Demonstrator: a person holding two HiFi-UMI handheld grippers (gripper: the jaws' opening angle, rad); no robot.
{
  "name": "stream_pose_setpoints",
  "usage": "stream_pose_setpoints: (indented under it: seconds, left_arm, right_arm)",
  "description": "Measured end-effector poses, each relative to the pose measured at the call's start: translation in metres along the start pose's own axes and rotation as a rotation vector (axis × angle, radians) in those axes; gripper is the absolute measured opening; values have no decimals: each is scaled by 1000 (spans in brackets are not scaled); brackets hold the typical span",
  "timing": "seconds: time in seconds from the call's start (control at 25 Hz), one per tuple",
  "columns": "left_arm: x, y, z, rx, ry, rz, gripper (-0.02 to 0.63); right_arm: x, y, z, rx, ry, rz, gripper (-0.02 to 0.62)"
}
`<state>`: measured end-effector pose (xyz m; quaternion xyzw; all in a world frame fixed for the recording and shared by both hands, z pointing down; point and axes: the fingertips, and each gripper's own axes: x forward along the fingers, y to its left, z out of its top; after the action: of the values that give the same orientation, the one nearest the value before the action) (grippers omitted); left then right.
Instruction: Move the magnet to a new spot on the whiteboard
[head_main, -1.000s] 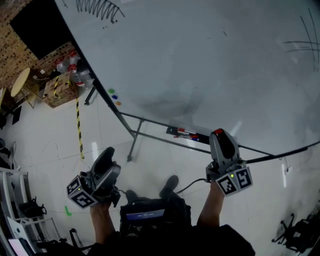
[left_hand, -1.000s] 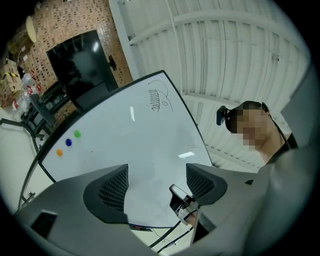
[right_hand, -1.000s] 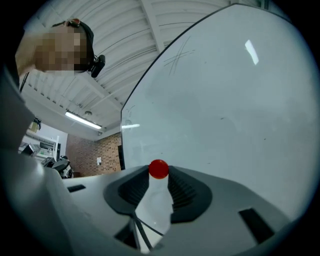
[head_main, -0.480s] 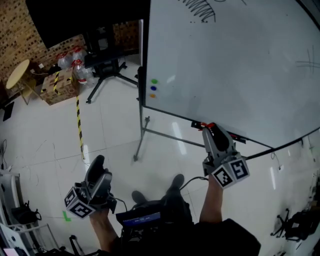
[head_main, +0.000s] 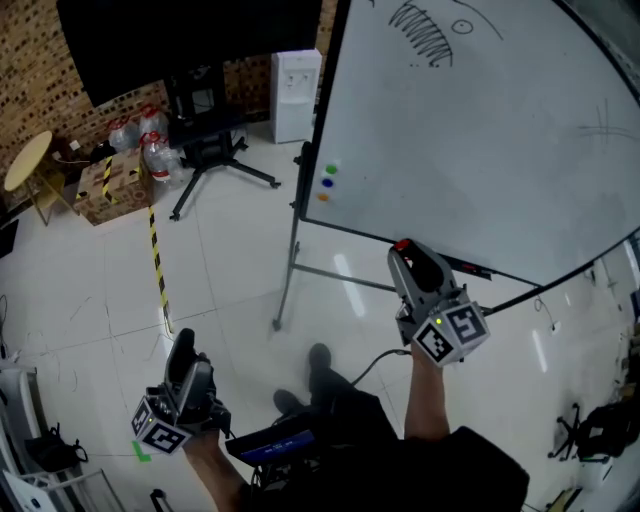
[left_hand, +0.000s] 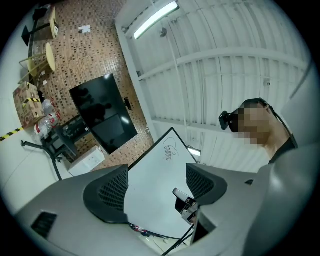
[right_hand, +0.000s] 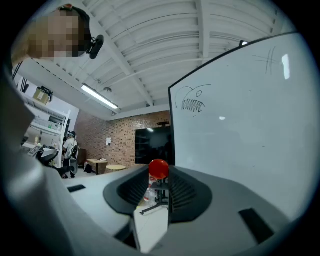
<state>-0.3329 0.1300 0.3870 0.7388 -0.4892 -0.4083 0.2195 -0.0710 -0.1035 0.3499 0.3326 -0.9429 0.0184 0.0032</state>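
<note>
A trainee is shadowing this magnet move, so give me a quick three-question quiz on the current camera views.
1. True or false: the left gripper is open with nothing between its jaws.
2. What does the right gripper pinch? A) black marker pen B) round red magnet C) yellow tape roll
3. Fill in: in the head view, the green magnet, blue magnet and orange magnet sit near the white whiteboard's lower ____ corner.
Key: 1 true; 2 B; 3 left.

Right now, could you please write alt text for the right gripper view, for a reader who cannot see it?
The right gripper holds a small red magnet between its shut jaws, beside a whiteboard that fills the right side and bears a toothy doodle. Behind are a brick wall and a dark screen.
</note>
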Motion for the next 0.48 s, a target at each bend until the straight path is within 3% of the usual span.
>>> stream_pose_setpoints:
  seconds: [0.24, 0.48]
  left_arm:
    - [12, 21, 11, -5, 6, 13, 354]
    - [36, 54, 36, 39, 23, 69, 354]
  right_arm:
    - [32, 1, -10, -14, 24, -2, 146]
    - [99, -18, -31, 32, 7, -1, 146]
